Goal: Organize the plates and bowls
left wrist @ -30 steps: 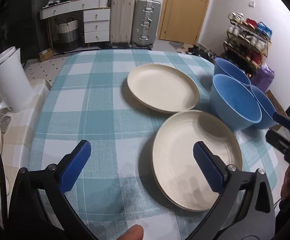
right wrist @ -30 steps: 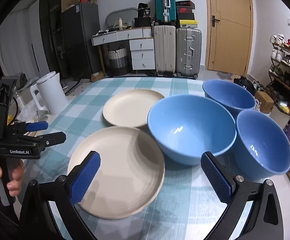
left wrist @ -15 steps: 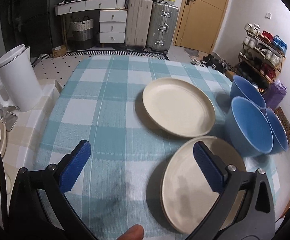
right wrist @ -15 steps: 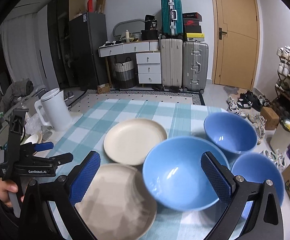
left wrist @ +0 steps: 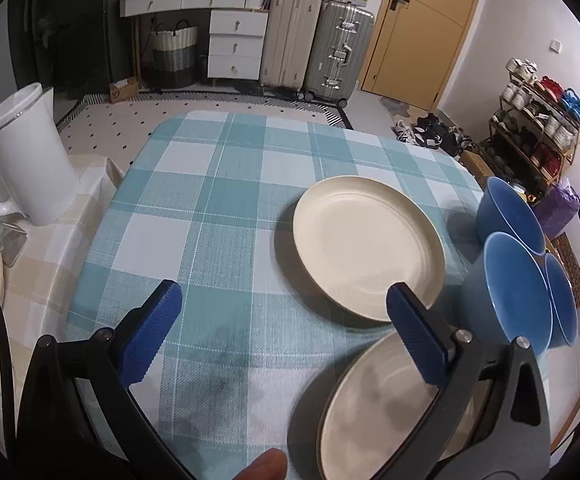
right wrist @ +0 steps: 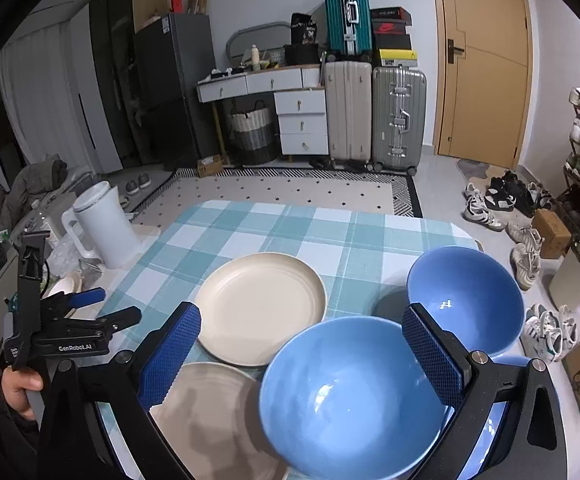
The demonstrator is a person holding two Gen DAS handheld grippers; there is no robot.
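Both grippers are held above the checked tablecloth (left wrist: 225, 216), and neither grips anything. The left gripper (left wrist: 281, 332) has its blue pads spread wide; the right gripper (right wrist: 302, 356) likewise stands wide apart.

Taking the far plate (left wrist: 368, 246) as reference: it lies flat on the cloth, cream-coloured and bare. The near plate (left wrist: 378, 408) sits just beside it on the camera side, its rim partly behind the left gripper's right finger. Three blue bowls stand to the right of the far plate: the big bowl (right wrist: 354, 400) nearest it, the second bowl (right wrist: 466, 300) beyond that toward the table's far edge, and a third bowl (left wrist: 562, 300) (only a sliver shows in either view) tucked against the other two.

A white kettle (left wrist: 29, 156) stands well to the left of the far plate, off the checked cloth. A hand (right wrist: 19, 388) holds the left gripper's handle.
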